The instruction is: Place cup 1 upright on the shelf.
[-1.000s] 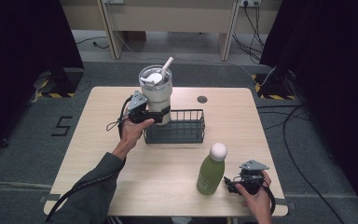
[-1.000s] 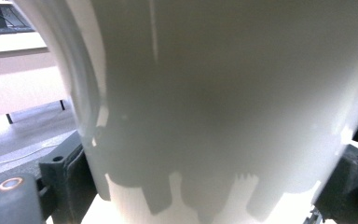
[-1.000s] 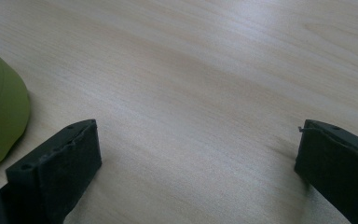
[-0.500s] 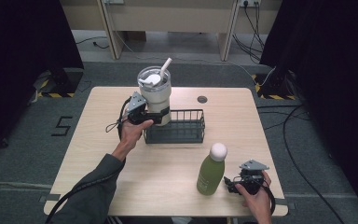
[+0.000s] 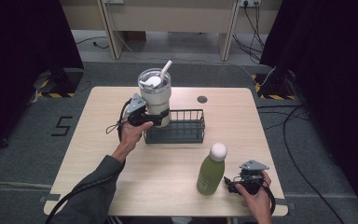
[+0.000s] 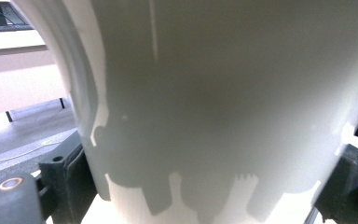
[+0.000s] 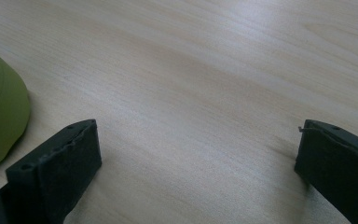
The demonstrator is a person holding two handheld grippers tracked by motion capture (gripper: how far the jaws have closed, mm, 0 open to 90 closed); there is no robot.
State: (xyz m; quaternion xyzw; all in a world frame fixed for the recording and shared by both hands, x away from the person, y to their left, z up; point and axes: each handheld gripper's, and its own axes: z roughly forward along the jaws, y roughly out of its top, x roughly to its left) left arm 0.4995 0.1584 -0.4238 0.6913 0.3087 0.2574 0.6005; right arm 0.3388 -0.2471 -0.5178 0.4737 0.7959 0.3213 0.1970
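Left hand-held gripper (image 5: 156, 118) clamps the white tumbler (image 5: 155, 95) at upper centre, above the wire basket's (image 5: 186, 135) left end. Right hand-held gripper (image 5: 229, 184) rests wide open on the desk (image 5: 168, 163), beside the green bottle (image 5: 211, 170).

The high view looks forward and down from above the desk's (image 5: 168, 182) near edge, taking in all four corners. The left gripper view sits very close against the white tumbler (image 6: 223, 93) near the far left of the desk, facing its wall. The right gripper view hangs low over the wood near the front right corner, sharing the green bottle (image 7: 0, 126) with the high view.
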